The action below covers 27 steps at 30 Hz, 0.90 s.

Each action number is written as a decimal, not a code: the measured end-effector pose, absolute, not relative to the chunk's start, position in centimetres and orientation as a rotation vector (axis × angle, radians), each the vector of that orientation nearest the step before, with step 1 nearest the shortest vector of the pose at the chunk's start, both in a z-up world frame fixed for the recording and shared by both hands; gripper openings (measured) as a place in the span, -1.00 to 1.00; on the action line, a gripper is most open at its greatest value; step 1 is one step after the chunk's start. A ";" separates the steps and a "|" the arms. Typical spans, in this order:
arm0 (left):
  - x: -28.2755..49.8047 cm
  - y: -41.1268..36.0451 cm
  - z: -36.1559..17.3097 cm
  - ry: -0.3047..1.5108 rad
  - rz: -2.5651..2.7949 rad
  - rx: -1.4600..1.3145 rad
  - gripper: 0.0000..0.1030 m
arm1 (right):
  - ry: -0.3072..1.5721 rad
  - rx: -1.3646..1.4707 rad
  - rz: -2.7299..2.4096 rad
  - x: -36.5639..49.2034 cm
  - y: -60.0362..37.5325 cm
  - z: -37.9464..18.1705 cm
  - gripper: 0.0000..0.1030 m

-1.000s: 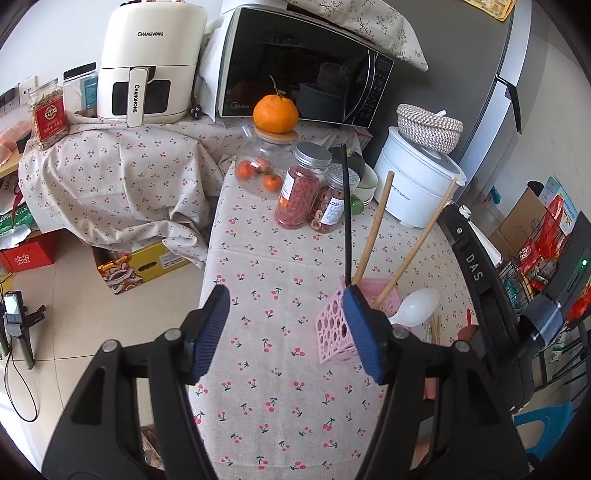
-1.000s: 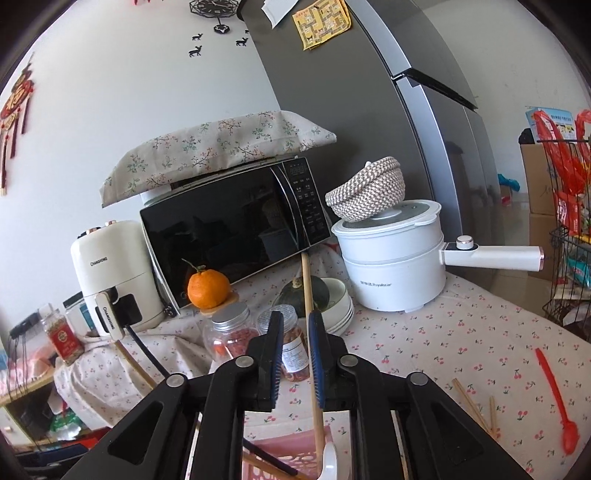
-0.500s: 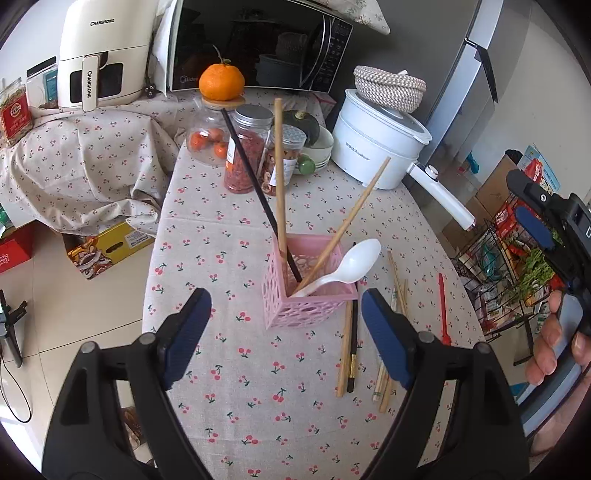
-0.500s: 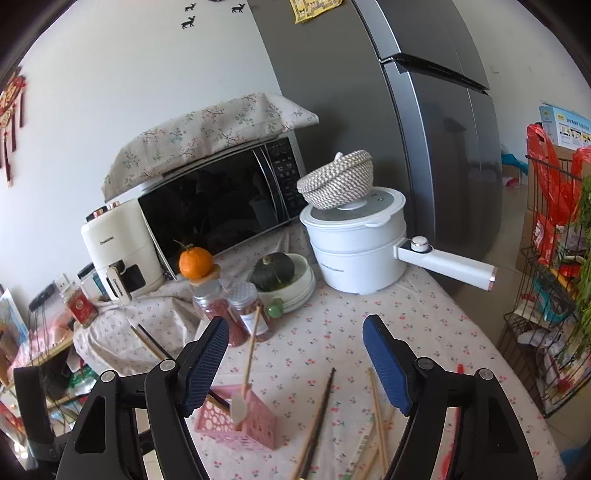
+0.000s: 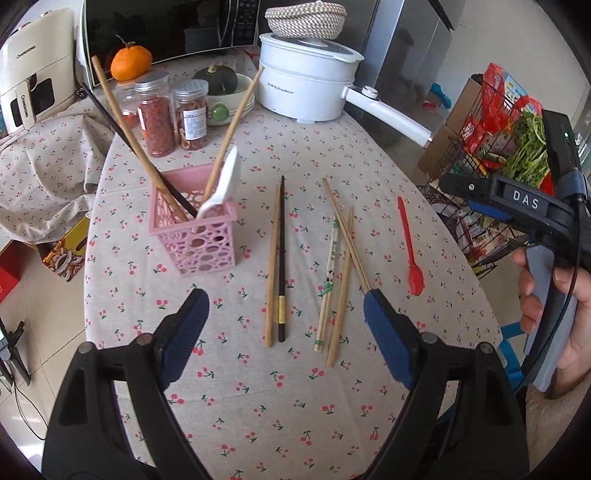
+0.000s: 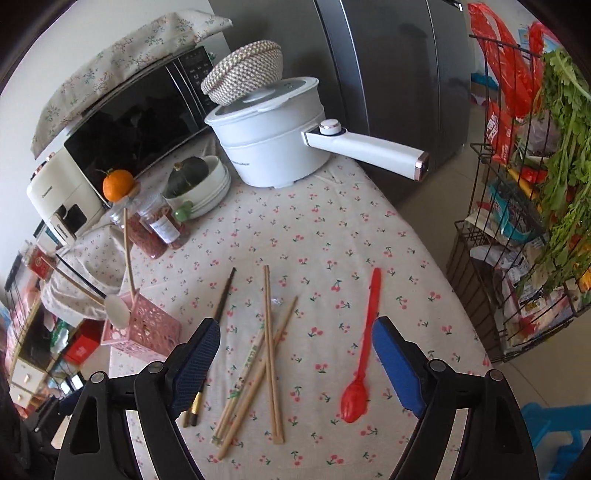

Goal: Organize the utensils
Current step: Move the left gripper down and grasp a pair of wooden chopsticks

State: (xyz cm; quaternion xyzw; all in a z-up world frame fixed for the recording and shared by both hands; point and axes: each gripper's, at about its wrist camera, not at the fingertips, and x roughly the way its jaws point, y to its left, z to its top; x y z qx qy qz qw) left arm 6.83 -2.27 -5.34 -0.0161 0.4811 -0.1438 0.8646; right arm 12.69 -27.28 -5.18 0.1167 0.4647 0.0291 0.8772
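Just open cloth (image 5: 258,406) beneath tools.

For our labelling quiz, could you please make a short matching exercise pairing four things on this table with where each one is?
Things:
1. white spoon
2. red spoon
3. orange
4. woven basket

Places:
A. upside down on the white pot's lid
B. flat on the tablecloth, right of the chopsticks
C. standing in the pink holder
D. on top of a jar near the microwave

Pairs: 1-C, 2-B, 3-D, 4-A
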 end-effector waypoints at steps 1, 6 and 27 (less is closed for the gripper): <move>6.9 -3.1 -5.7 1.025 -0.308 -0.029 0.66 | 0.992 0.230 0.063 12.9 -27.8 -5.7 0.66; 8.2 -7.3 -8.1 1.118 -0.334 -0.017 0.66 | 1.065 0.250 0.044 13.9 -30.7 -8.0 0.66; 22.8 -15.1 -13.1 1.167 -0.151 -0.101 -0.16 | 1.156 0.407 0.006 15.5 -37.5 -11.4 0.66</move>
